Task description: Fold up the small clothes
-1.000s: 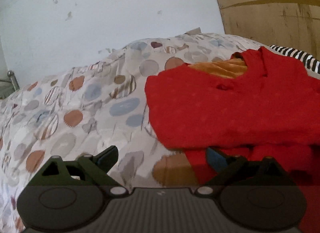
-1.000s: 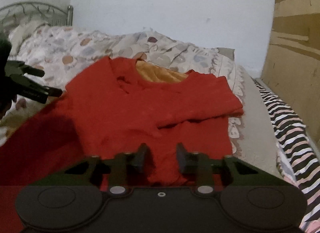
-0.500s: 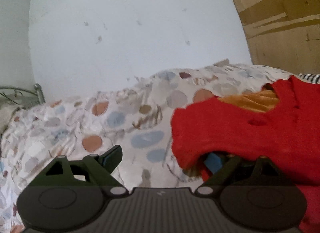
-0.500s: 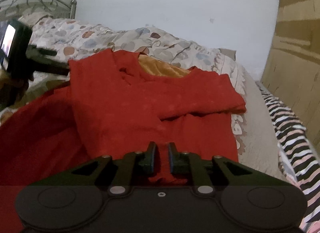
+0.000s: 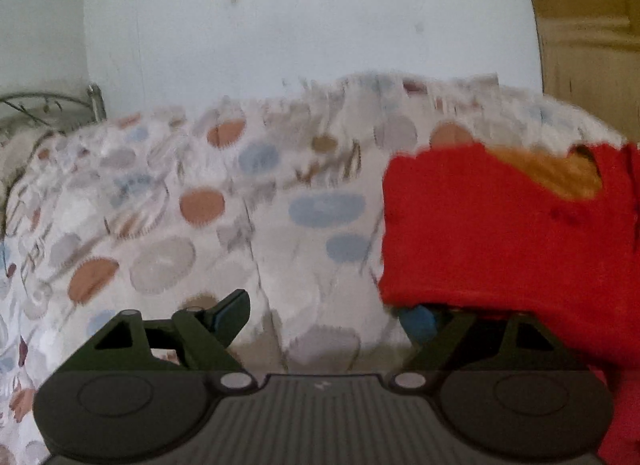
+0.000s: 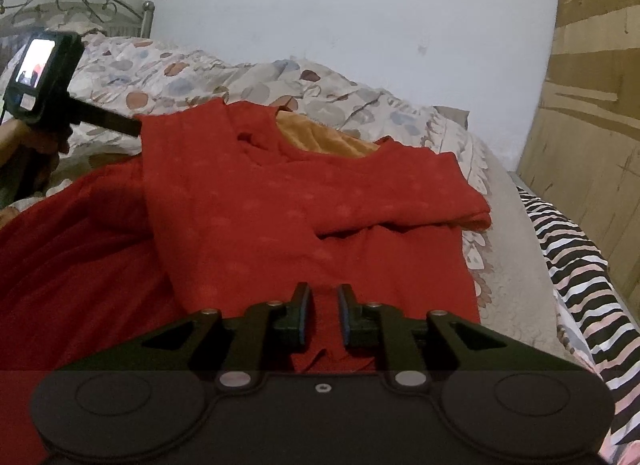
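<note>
A red garment [image 6: 280, 217] with an orange lining at the neck lies on the bed, its left part folded over itself. My right gripper [image 6: 323, 317] has its jaws close together on a pinch of the red cloth at the garment's near edge. My left gripper [image 5: 328, 317] is open; its right finger sits under the lifted left edge of the red garment [image 5: 500, 233], its left finger is free over the sheet. The left gripper also shows in the right wrist view [image 6: 132, 127], touching the garment's far left corner.
The bed has a sheet [image 5: 200, 205] with blue, orange and grey dots. A black-and-white striped cloth [image 6: 580, 265] lies along the right side. A wooden panel [image 6: 592, 105] stands at right, a white wall behind, a metal headboard [image 6: 80, 5] at left.
My right gripper has closed from open onto the garment's near edge. My left gripper has risen, lifting the garment's left edge with its right finger beneath it.
</note>
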### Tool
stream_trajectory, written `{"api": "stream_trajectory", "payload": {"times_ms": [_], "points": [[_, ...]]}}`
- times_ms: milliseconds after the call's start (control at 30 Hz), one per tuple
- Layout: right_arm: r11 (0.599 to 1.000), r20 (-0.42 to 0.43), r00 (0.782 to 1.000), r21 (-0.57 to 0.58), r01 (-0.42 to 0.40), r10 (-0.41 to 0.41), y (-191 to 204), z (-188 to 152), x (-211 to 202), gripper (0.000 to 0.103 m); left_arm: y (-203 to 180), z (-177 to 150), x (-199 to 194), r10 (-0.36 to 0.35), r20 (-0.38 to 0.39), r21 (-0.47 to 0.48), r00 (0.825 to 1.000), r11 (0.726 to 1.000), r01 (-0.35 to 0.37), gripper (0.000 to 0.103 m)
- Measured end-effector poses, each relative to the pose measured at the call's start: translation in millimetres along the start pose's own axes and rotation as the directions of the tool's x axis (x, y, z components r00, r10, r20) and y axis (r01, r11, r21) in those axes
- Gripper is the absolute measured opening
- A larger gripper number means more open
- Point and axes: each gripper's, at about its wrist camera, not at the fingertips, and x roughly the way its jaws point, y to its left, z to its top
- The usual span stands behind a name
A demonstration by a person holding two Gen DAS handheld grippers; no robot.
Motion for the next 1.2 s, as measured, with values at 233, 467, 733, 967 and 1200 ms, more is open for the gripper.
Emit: {"api": "stream_trajectory", "payload": {"times_ms": [233,467,733,967,1200], "points": [[0.999,0.027,0.999,0.027,0.035,-0.036,-3.9,2.5,-9.8,0.073,26.6,-9.4,-27.2,-0.082,-0.105,-0.202,0.991,0.978,0.060,0.100],[0.992,0.076,0.995,0.109,0.063,-0.072,-22.6,-7.5,-50.5,0.100,33.7,-16.0,-75.0,-0.275,-0.066,-0.210,0.959,0.944,0.256,0.102],[0.948,0.003,0.996,0.307,0.088,-0.093,-55.0,-35.4,-75.2,0.089,28.9,-37.6,-110.3,-0.469,-0.103,-0.242,0.877,0.867,0.435,0.099],[0.930,-0.033,0.996,0.357,0.093,-0.087,-59.0,-37.7,-77.6,0.050,31.6,-56.4,-120.9,-0.498,-0.169,-0.271,0.851,0.853,0.445,0.069],[0.889,-0.080,0.995,0.450,0.086,-0.055,-65.3,-45.0,-82.8,0.049,32.6,-81.9,-135.4,-0.509,-0.245,-0.273,0.825,0.853,0.445,0.055]]}}
